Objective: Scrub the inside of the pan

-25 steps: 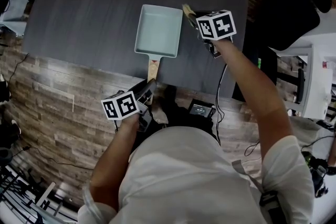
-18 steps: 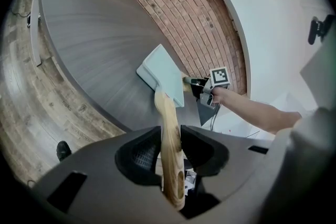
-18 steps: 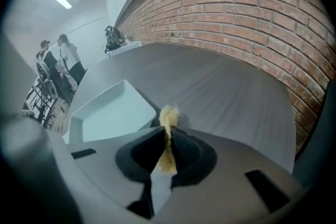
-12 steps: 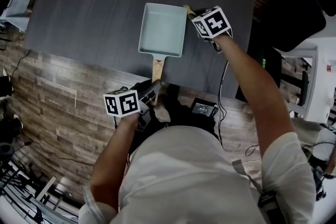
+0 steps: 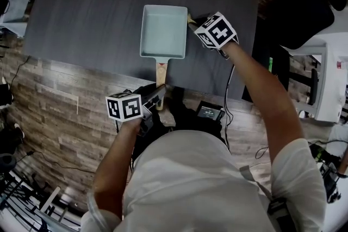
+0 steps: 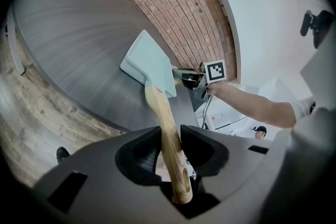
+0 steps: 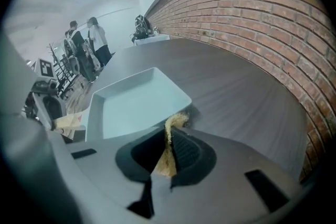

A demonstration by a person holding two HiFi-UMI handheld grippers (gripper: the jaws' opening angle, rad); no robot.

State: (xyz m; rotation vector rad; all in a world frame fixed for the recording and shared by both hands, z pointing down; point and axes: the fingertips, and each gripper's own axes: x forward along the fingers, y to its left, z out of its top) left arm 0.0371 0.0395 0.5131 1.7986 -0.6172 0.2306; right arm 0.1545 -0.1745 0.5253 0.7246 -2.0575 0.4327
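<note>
So the pan (image 5: 163, 30) looks to be sitting flat on the table (image 5: 98, 8), straight out ahead of the left gripper (image 6: 169, 132). Its wooden handle (image 6: 157, 105) is clamped between that gripper's jaws, which are only partly closed since the handle fills the gap. A tan scrub pad (image 7: 177, 119) is pinched in the right gripper (image 7: 169, 140), jaws nearly together on it. Its frayed tip pokes out just past the jaws, right at the pan's near corner rim and seemingly not inside yet. What could go wrong, probably: the pad is thin and floppy, so it could get folded over or dragged out of the jaws once it's pressed down hard. The rim could also get clipped on the way in. And since the handle is rounded, the pan could be twisted in the grip by sideways scrubbing.
</note>
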